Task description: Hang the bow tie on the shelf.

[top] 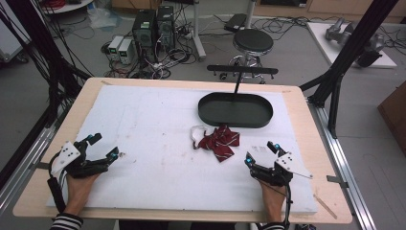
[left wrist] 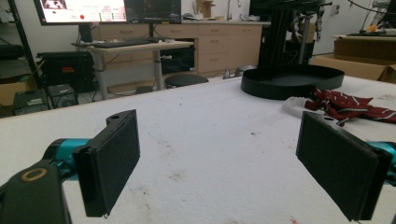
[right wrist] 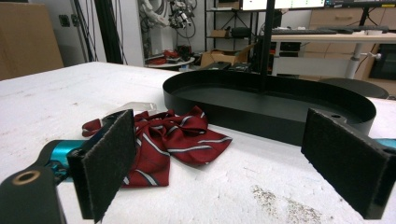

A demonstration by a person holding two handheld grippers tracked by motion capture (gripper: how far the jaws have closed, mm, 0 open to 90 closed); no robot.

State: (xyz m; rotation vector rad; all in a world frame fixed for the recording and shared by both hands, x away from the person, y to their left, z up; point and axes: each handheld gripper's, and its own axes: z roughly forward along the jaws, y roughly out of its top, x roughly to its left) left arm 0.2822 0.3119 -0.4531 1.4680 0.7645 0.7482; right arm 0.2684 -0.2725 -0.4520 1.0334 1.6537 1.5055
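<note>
A dark red bow tie with white stripes (top: 219, 142) lies on the white foam board, with a white strap (top: 196, 135) at its left end. Behind it stands a black oval tray (top: 235, 110) with a T-shaped post. My left gripper (top: 103, 146) rests at the board's left side, open and holding nothing. My right gripper (top: 260, 152) sits open at the right, just right of and nearer than the bow tie. Its view shows the bow tie (right wrist: 173, 140) ahead between the jaws and the tray (right wrist: 271, 109) behind. The left gripper view has the bow tie (left wrist: 348, 106) and tray (left wrist: 292, 80) far right.
The white foam board (top: 158, 143) covers most of the wooden table (top: 306, 103). A black frame post (top: 352, 45) rises at the table's back right corner. A stool (top: 253, 42), computers and cables stand on the floor beyond.
</note>
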